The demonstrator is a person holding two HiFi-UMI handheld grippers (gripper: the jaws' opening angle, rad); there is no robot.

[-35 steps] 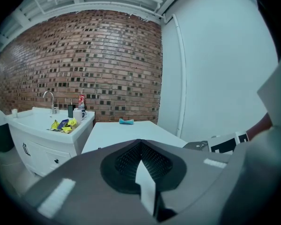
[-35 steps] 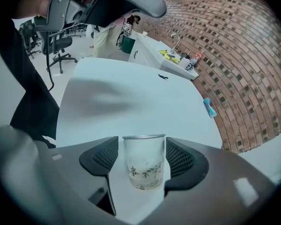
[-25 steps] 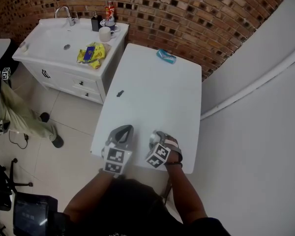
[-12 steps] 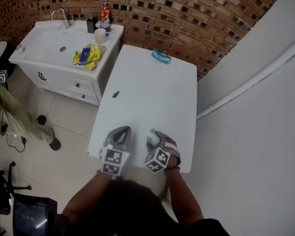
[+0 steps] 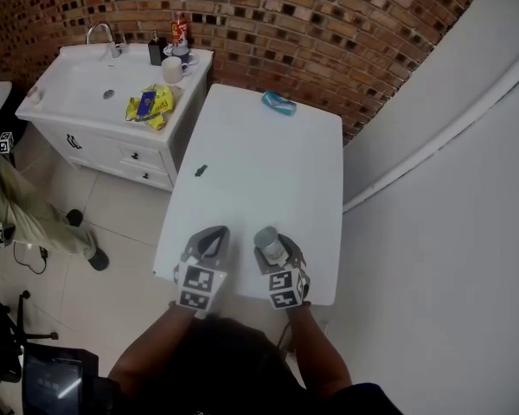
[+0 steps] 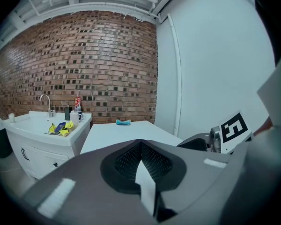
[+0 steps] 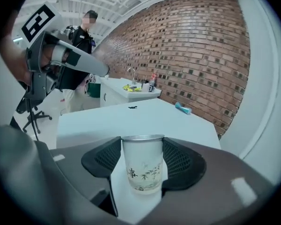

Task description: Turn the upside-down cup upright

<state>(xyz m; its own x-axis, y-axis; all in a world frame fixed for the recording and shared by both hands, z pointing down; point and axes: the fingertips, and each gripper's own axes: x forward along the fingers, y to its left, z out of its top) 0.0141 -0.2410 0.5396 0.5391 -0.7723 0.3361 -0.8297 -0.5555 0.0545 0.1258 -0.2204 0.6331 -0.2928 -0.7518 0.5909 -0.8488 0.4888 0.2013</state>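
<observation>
A white cup (image 7: 143, 165) with a bamboo print and dark characters stands upright between my right gripper's (image 7: 143, 159) pads, rim on top, just above the white table (image 7: 131, 118). The right gripper is shut on the cup. From the head view, the cup (image 5: 266, 242) shows its open mouth over the near end of the table (image 5: 259, 162), held by the right gripper (image 5: 273, 251). My left gripper (image 5: 209, 242) hovers just to its left, jaws together and holding nothing. Through the left gripper view, the left gripper (image 6: 141, 162) points along the table, the right gripper (image 6: 210, 142) beside it.
A teal object (image 5: 278, 103) lies at the table's far end and a small dark item (image 5: 201, 170) near its left edge. Left of the table stands a white sink cabinet (image 5: 86, 128) bearing yellow packets (image 5: 151, 106) and a mug (image 5: 170, 69). A person (image 7: 79, 55) stands nearby.
The right gripper has rolled and lifted a little with the cup, whose open mouth now faces up. The left gripper has stayed where it was.
</observation>
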